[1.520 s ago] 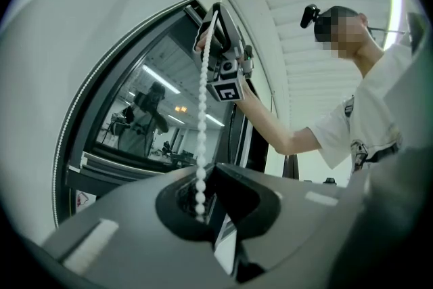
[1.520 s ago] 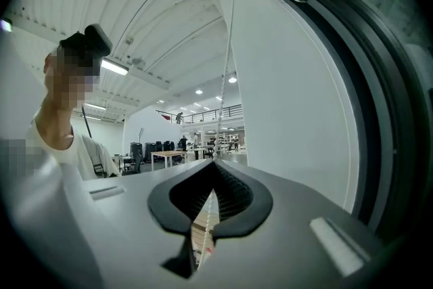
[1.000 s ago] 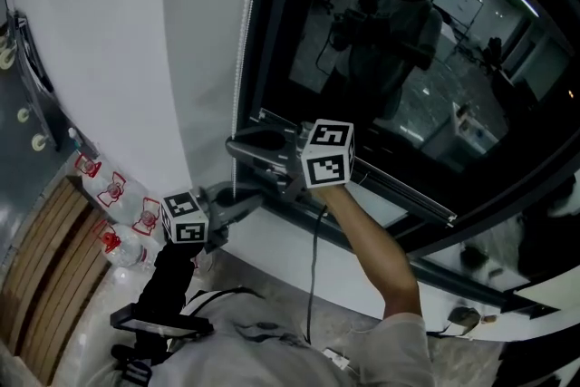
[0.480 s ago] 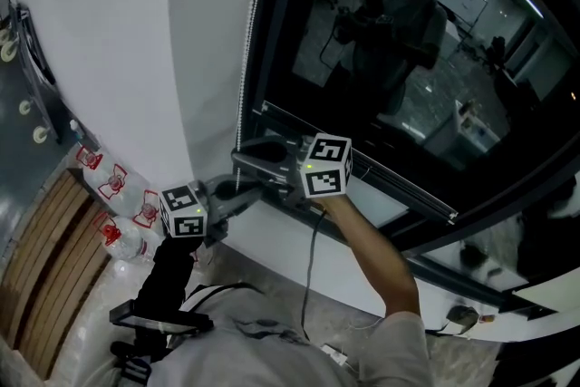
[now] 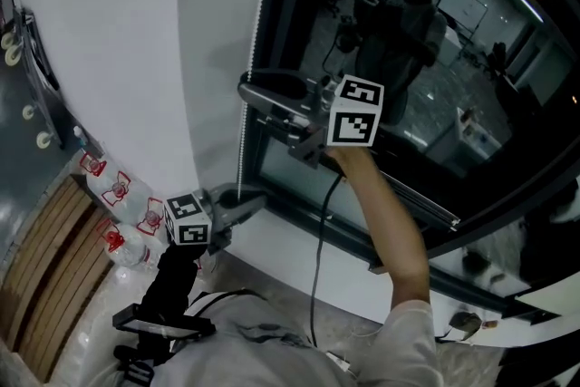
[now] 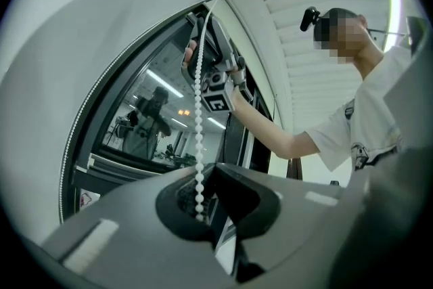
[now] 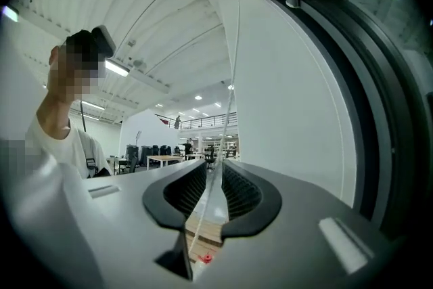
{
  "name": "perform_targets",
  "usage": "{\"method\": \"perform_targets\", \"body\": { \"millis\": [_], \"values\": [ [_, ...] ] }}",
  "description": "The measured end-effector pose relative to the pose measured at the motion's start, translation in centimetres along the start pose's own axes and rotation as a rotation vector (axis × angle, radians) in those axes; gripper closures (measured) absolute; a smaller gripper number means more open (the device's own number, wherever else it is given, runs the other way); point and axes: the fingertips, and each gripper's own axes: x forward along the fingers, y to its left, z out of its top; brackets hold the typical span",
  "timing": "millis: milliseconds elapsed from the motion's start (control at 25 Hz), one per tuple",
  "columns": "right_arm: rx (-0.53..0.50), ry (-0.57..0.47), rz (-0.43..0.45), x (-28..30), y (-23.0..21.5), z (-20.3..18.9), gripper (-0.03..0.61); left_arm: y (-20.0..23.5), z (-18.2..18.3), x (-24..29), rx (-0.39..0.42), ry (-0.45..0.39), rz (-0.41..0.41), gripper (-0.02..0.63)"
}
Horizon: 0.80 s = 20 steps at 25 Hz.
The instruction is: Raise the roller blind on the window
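The left gripper (image 5: pixel 257 198), at seven o'clock in the head view, is clamped on the roller blind's bead chain (image 5: pixel 257 32), which hangs along the window's (image 5: pixel 453 77) left edge. At its twelve o'clock, the right gripper's (image 5: pixel 247 91) jaws have just been opening, with the chain loose between them.

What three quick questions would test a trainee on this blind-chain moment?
1. True or false: the right gripper sits higher on the bead chain than the left gripper.
2. Which gripper clamps the chain? A left, B right, C neither.
3. What lies left of the left gripper in the head view?
Key: 1 true. 2 A; the right jaws have just been opening, chain loose between them. 3 plastic bottles.
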Motion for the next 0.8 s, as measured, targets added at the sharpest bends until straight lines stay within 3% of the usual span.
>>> {"method": "perform_targets", "body": {
  "millis": [480,800],
  "values": [
    [-0.185,-0.066,0.008,0.5,-0.2,12.5,0.505,0.3,0.0,0.1,0.007,0.009,0.009,0.615],
    [-0.224,-0.076,0.015,0.6,0.3,15.3,0.537,0.5,0.0,0.1,0.010,0.012,0.008,0.615]
  ]
}}
